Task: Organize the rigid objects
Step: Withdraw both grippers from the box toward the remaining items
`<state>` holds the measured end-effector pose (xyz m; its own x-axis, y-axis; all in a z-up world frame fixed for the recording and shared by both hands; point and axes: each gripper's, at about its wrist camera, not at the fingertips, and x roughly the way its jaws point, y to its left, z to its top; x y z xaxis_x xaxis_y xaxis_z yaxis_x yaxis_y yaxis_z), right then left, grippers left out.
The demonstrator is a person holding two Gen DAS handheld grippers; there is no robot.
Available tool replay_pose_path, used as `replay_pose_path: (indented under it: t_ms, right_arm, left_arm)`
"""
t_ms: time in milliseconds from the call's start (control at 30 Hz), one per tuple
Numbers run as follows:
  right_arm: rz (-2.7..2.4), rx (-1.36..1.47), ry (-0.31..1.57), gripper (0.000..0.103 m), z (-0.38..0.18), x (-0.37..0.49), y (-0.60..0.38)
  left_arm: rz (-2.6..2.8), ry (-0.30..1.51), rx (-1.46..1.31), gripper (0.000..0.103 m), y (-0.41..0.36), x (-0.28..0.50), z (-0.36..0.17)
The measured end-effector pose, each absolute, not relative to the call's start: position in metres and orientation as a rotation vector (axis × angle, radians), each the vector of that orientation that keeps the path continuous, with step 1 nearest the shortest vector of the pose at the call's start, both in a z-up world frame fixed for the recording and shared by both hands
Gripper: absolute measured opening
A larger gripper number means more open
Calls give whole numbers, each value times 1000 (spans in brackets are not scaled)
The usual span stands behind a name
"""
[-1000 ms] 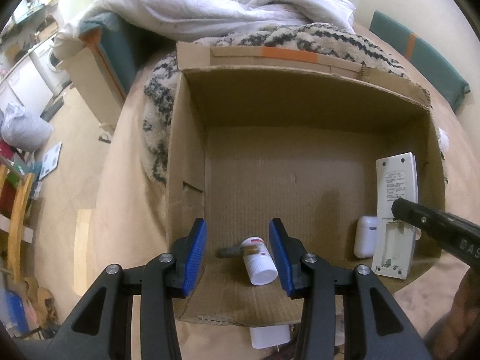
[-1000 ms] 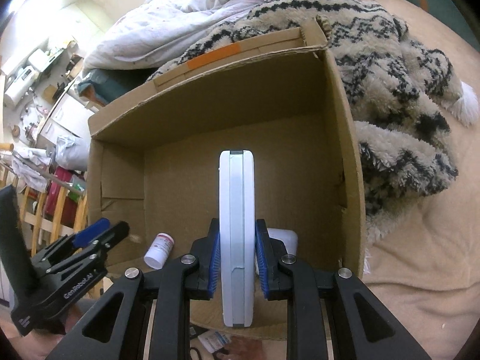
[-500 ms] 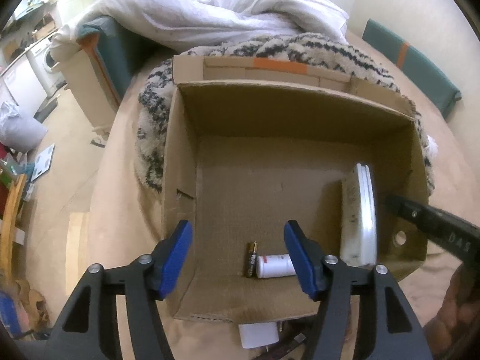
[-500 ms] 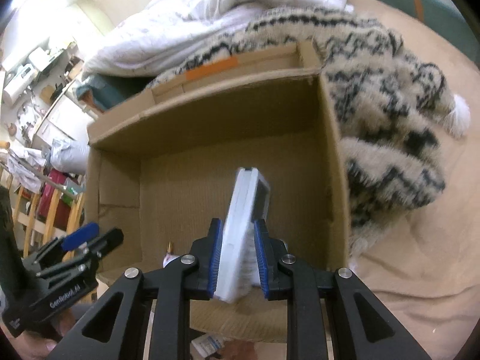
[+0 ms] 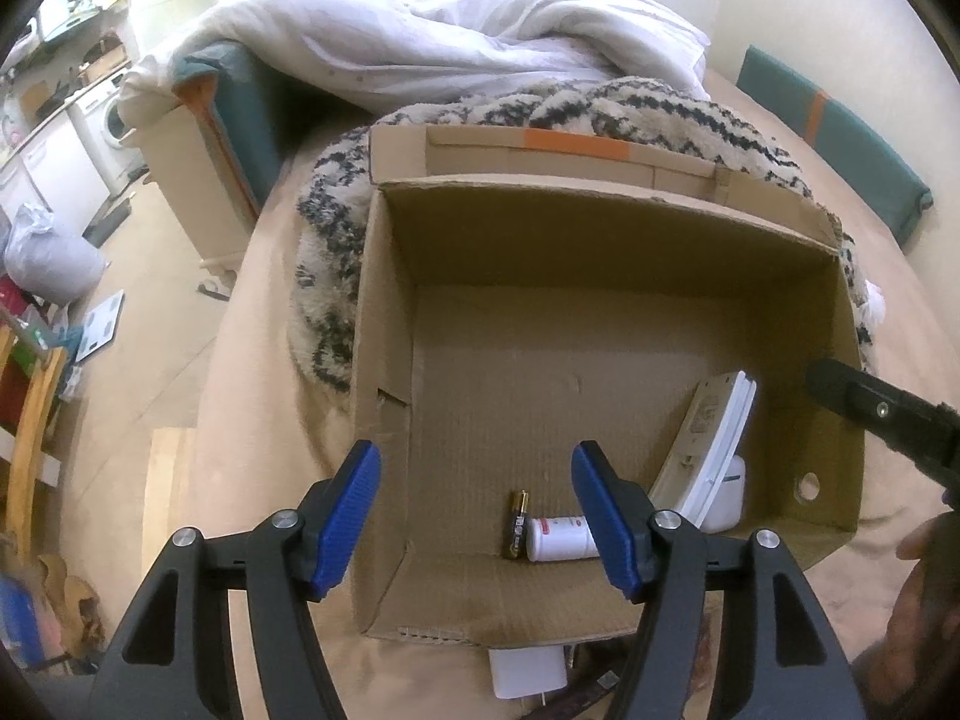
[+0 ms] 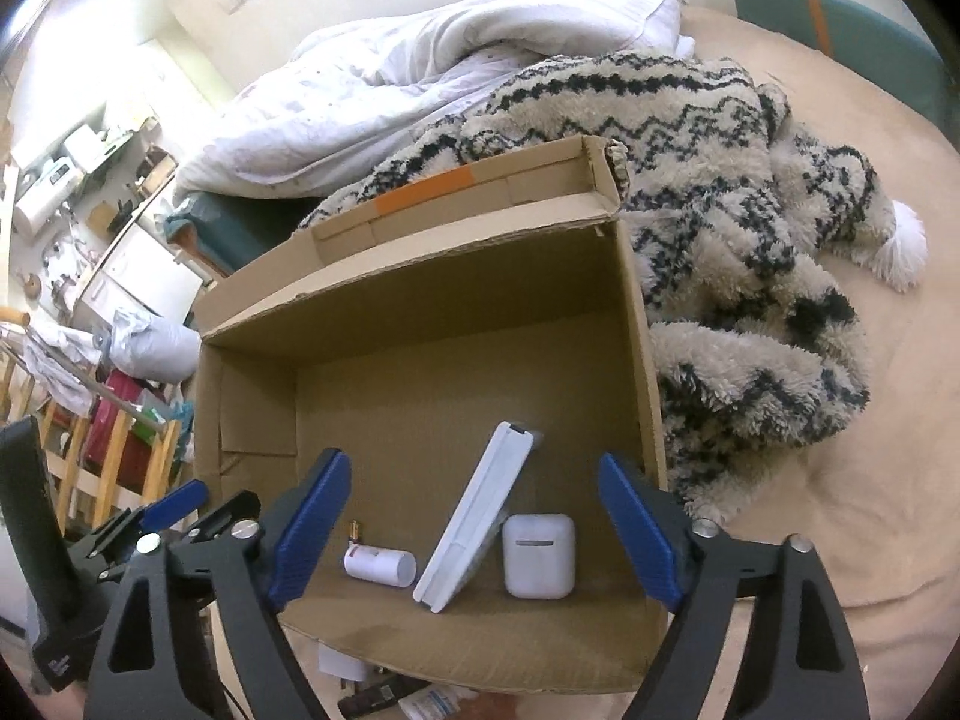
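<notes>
Cardboard box (image 6: 636, 360) sits on the bed (image 6: 870, 540), open top up, serving as the collection bin. Contents counted: four items, all along the near wall. One battery (image 5: 517, 523), lying flat. One small white bottle (image 6: 380, 566), on its side, just right of the battery. One white remote (image 6: 477, 528), tilted on its long edge and propped against one white earbud case (image 6: 538, 555); judged to lean because it was let go upright and tipped onto the case.

Right gripper (image 6: 480, 528): fingers have just been opening, now spread wide and released; the remote stands between them, untouched. Left gripper (image 5: 477, 513): fingers released, nothing pressed; bottle and battery lie below the gap.

Outside the box, near edge: one white charger plug (image 5: 528, 672) on the bed, not yet sorted. Other small items beside it, too hidden to count.
</notes>
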<state>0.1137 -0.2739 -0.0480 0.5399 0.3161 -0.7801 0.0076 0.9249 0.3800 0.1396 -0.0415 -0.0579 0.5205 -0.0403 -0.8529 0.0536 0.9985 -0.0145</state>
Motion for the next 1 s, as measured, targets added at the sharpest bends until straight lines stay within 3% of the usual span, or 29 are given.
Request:
replay_pose_path:
  t_ms: [1000]
  right_arm:
    - [217, 419, 956, 92, -25, 49, -282]
  left_arm:
    - [-20, 1027, 13, 63, 0, 73, -24]
